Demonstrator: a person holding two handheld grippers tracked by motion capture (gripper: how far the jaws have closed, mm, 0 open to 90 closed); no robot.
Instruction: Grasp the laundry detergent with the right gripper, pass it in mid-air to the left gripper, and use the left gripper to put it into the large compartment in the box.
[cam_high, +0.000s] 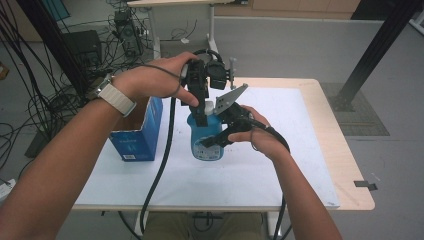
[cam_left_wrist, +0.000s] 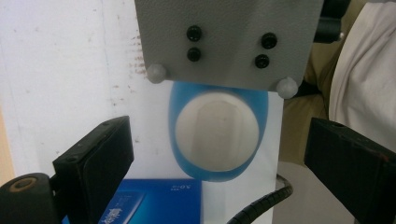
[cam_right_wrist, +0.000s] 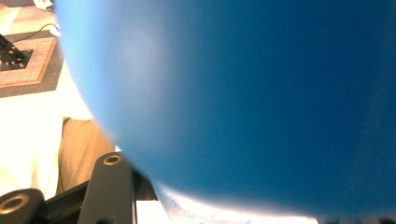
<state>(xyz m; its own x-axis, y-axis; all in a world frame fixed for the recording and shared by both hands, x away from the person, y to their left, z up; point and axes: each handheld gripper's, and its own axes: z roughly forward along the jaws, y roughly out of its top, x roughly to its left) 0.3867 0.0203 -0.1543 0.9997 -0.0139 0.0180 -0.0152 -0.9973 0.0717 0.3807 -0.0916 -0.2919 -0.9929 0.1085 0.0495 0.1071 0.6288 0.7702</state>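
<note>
So there's the white-covered wooden surface (cam_high: 280, 165), with an open blue cardboard box (cam_high: 136, 134) on its left part. Just right of the box stands the blue plastic bottle with the white cap (cam_high: 204, 137), upright. My right gripper (cam_high: 218, 140) has its fingers clamped on the bottle's body. My left gripper (cam_high: 202, 111) hangs over the cap, fingers spread wide apart, not touching it.

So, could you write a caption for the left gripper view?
Left gripper hangs open above the white-capped blue plastic bottle on the white table.
</note>
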